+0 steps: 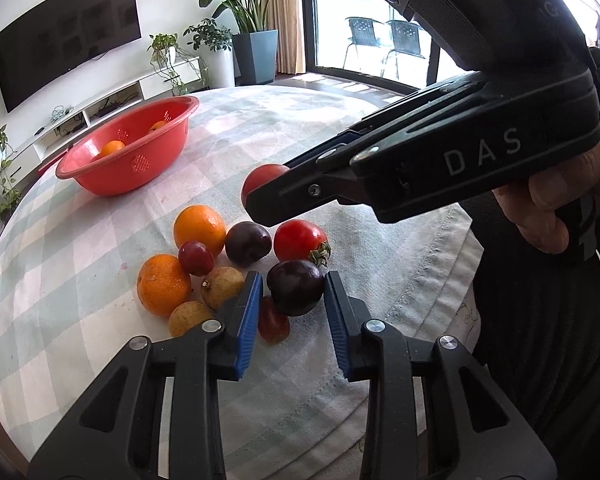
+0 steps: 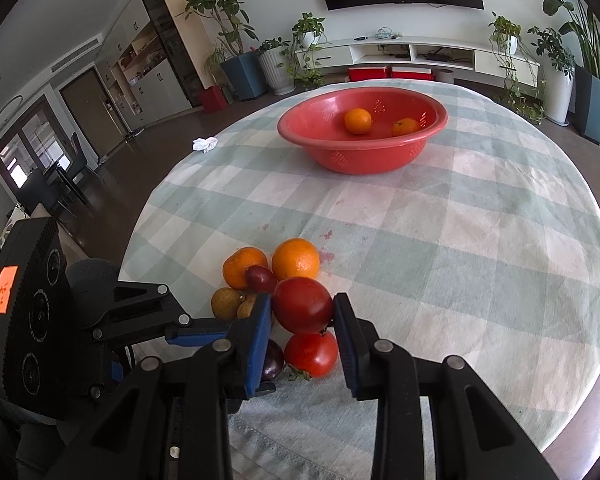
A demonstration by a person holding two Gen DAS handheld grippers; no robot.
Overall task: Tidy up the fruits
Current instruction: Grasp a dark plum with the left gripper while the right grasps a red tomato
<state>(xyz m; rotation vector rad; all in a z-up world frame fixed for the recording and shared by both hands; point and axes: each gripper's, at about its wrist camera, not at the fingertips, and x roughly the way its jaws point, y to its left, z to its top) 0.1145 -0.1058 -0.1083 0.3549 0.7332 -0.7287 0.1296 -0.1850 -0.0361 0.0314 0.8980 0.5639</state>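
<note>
The right hand-held gripper (image 2: 302, 312) pinches a round red tomato (image 2: 302, 305) above the fruit pile (image 1: 236, 268), well short of the red plastic basin (image 2: 362, 152). The left hand-held gripper (image 1: 294, 304) is spread around a dark purple plum (image 1: 295, 287) in that pile.

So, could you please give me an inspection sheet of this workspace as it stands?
Surface: round table under a checked cloth, faint reddish stains.
Job's things: red basin holding two oranges; pile of fruit near the table edge: oranges, plums, a tomato, brownish fruits.
Clutter: crumpled white tissue.
Grippers: right gripper shut on a red fruit; left gripper open around a dark plum.
Cables: nothing seen on the table.
Surroundings: wall television, potted plants, low cabinet.
</note>
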